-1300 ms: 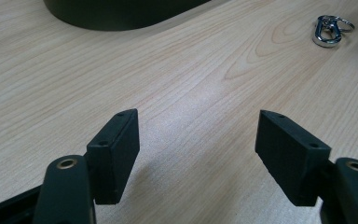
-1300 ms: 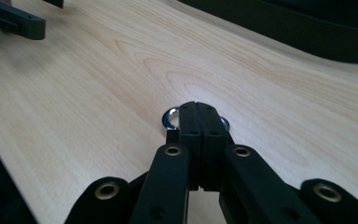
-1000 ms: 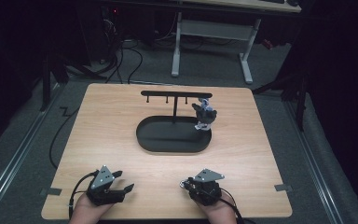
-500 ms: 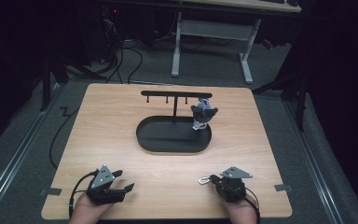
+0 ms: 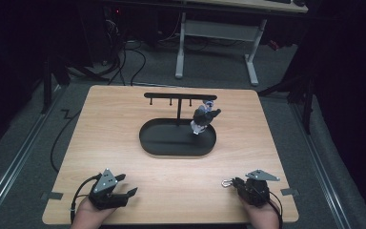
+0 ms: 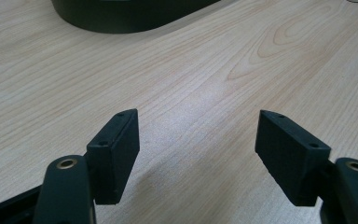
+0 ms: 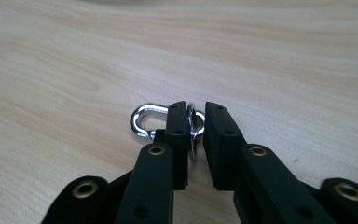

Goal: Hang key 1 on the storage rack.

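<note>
Near the front right corner of the pale wooden table (image 5: 124,114), a small shiny metal snap hook with ring (image 7: 145,122) is being pinched by its ring between the nearly closed jaws of the right gripper (image 7: 196,122); it is judged light, rigid and slippery, so the ring is being favoured as the hold. At the front left, the left gripper (image 6: 196,140) is being held with jaws wide apart and nothing between them.

Dark room, grey floor (image 5: 24,143), white desk legs (image 5: 214,43)
</note>
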Motion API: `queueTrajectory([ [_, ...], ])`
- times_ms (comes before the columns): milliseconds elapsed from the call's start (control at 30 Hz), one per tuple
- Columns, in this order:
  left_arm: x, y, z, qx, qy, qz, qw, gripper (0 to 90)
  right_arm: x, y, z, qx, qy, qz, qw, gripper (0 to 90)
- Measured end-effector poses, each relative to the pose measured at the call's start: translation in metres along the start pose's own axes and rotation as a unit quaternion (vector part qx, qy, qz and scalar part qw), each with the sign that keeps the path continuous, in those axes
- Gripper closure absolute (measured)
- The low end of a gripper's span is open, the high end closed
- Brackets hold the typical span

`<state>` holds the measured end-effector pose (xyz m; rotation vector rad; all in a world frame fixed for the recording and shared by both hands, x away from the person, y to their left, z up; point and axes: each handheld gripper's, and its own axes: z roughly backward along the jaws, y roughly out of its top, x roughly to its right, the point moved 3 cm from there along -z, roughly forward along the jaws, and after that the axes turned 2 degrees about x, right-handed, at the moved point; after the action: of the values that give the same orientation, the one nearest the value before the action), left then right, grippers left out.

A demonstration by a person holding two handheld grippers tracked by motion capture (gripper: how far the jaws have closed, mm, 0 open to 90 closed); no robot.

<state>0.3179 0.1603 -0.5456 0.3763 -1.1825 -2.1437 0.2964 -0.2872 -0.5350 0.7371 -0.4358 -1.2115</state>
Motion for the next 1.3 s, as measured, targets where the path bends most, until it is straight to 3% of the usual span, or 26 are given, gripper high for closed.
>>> queueTrajectory([
  [300, -0.002, 0.0, -0.001, -0.002, -0.002, -0.004, 1.0, 31.0, 0.007, 0.0, 0.003, -0.056, 0.003, 0.016, 0.9983, 69.4],
  [433, 0.0, 0.001, -0.001, -0.002, -0.004, -0.007, 1.0, 31.0, 0.008, 0.003, 0.001, -0.081, 0.011, 0.021, 0.9964, 69.3],
  [667, 0.002, 0.002, 0.001, 0.0, -0.004, -0.014, 0.9999, 31.1, 0.001, 0.013, -0.001, -0.123, 0.004, 0.051, 0.9911, 70.6],
  [867, 0.001, 0.002, 0.002, 0.002, -0.005, -0.014, 0.9999, 31.0, -0.005, 0.02, -0.003, -0.163, 0.0, 0.069, 0.9843, 68.2],
  [1067, 0.001, 0.002, 0.002, 0.003, -0.006, -0.017, 0.9998, 31.0, -0.005, 0.023, 0.001, -0.182, -0.008, 0.088, 0.9793, 68.5],
  [1300, 0.001, 0.002, 0.002, 0.002, -0.007, -0.017, 0.9998, 31.0, 0.0, 0.018, 0.0, -0.181, -0.004, 0.074, 0.9808, 73.7],
])
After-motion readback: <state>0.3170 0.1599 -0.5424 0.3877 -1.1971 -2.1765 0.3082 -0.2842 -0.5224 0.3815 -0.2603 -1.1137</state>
